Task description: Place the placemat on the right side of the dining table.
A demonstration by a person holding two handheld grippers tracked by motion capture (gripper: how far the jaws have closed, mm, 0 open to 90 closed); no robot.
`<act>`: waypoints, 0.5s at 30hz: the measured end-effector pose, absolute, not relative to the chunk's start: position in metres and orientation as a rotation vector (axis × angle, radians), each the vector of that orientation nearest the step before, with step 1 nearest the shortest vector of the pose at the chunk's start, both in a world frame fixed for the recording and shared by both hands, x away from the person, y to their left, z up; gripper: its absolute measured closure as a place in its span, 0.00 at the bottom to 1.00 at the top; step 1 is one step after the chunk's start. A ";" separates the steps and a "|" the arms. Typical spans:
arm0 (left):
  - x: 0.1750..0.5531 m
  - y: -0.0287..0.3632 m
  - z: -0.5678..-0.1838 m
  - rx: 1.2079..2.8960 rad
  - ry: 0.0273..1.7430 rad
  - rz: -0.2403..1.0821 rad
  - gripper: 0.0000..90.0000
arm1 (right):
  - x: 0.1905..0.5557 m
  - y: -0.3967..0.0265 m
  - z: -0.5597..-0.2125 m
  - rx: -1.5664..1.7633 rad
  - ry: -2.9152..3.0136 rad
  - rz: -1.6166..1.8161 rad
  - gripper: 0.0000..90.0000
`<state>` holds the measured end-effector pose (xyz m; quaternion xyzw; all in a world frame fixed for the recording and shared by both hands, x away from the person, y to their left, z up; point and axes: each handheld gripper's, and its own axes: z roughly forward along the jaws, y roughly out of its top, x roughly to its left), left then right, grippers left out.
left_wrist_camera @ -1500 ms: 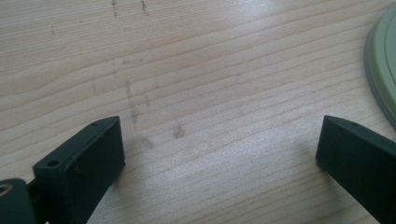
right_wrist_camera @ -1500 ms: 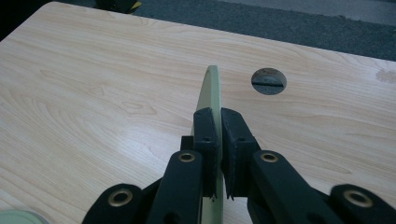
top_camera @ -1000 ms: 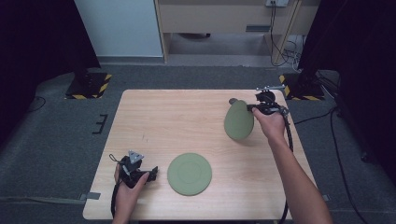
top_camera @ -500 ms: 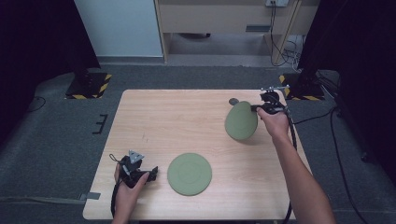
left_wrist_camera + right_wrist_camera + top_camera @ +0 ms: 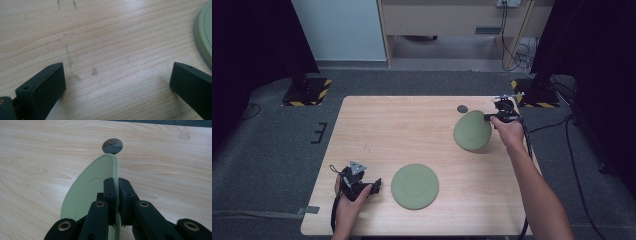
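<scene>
My right gripper (image 5: 491,117) is shut on the rim of a green plate (image 5: 472,131), which hangs tilted on edge just above the table at the right. In the right gripper view the jaws (image 5: 117,188) pinch that plate's (image 5: 87,195) thin edge. A second green plate (image 5: 414,186) lies flat near the table's front, and its rim (image 5: 203,40) shows at the right edge of the left gripper view. My left gripper (image 5: 377,185) rests low at the front left, open, with bare wood between its fingers (image 5: 42,90).
A small dark round disc (image 5: 462,108) lies on the wooden table (image 5: 402,130) beyond the held plate, also seen as a disc (image 5: 112,145) past the plate's edge. Grey floor surrounds the table; striped stand bases (image 5: 307,92) sit at the back corners.
My right hand has carried the held plate slightly rightward and down toward the table. The left gripper and the flat plate have stayed put.
</scene>
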<state>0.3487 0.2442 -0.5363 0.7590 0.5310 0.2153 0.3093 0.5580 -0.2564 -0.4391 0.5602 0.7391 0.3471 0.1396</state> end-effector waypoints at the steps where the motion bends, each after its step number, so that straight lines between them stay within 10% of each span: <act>1: 0.349 0.244 -0.536 2.005 1.403 0.569 0.00 | 0.559 -0.258 -0.441 1.624 2.138 1.000 0.96; 15: 0.349 0.244 -0.536 2.005 1.403 0.570 0.00 | 0.566 -0.281 -0.466 1.692 2.136 1.025 0.95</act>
